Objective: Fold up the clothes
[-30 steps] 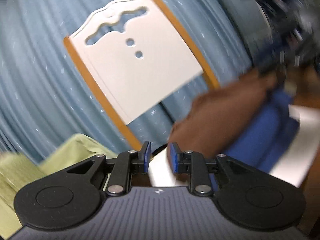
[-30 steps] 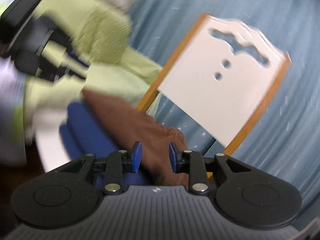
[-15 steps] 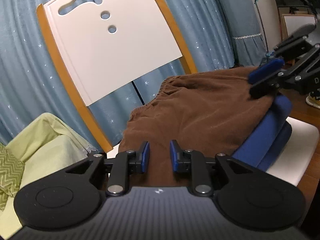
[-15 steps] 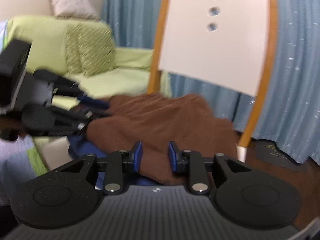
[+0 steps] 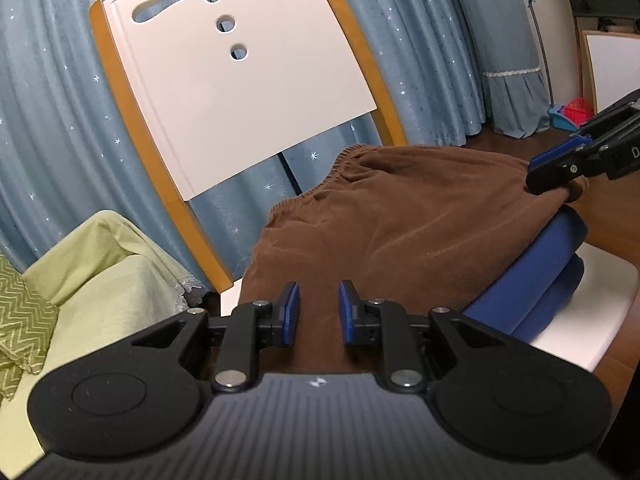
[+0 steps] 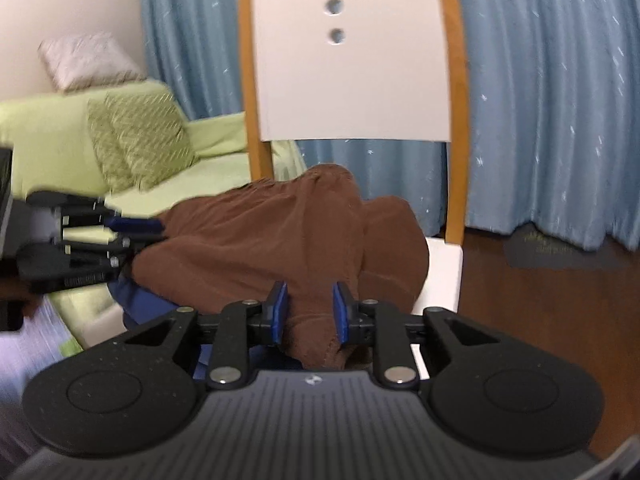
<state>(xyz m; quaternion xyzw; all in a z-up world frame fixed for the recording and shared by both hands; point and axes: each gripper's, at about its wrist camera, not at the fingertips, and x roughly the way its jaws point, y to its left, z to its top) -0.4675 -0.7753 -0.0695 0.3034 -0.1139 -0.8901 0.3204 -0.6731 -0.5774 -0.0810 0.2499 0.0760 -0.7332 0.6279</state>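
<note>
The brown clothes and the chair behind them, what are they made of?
The brown garment looks like soft, matte cloth, maybe fleece or corduroy: it wrinkles and has a gathered stretchy edge. The chair back looks like a smooth white-painted board between tan wooden posts; whether the board is wood or plastic is unclear.

A white chair [image 5: 248, 92] with orange-wood side rails stands before blue star-dotted curtains [image 6: 552, 100]; at nine o'clock, a green sofa [image 6: 48, 128] (zigzag-patterned cushion [image 6: 140, 140] on it).
</note>
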